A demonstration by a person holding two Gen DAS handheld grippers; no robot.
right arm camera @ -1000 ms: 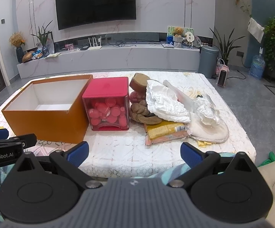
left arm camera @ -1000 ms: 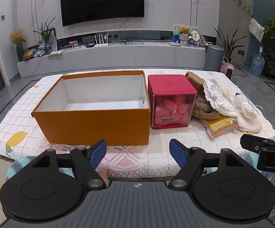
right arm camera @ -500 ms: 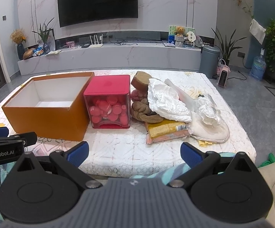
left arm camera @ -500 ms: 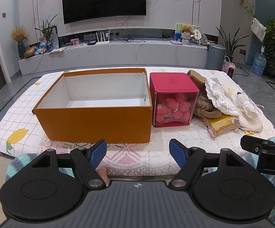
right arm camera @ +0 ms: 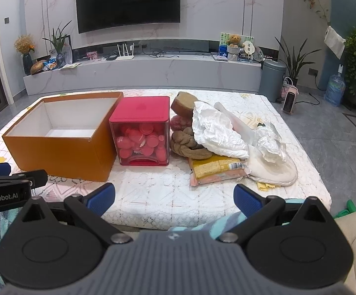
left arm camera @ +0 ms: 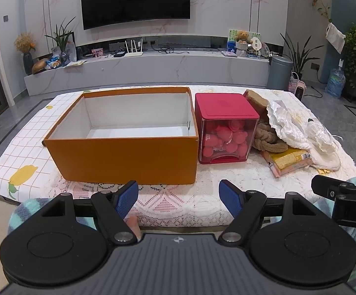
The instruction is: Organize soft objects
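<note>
Soft pile: a heap of soft things (right arm camera: 217, 140) lies on the right half of the table, just beside the red container (right arm camera: 142, 132) and well apart from both grippers.
Knotted brown rope toy (right arm camera: 190, 145): likely light and squashy; a pinch across one thick loop should hold.
White crumpled bag (right arm camera: 217, 132): probably thin and slippery, draped over the rope toy; best gathered at a bunched fold.
Yellow packet (right arm camera: 217, 169): flat, partly under the pile; its free near edge looks easiest to take.
Orange box (left arm camera: 128, 135): open-topped with nothing visible inside, left of the red container; the likely destination.
Right gripper (right arm camera: 174, 198): jaws spread wide, holding nothing, near the table's front edge.
Left gripper (left arm camera: 178, 196): jaws likewise apart and unloaded, facing the orange box.
</note>
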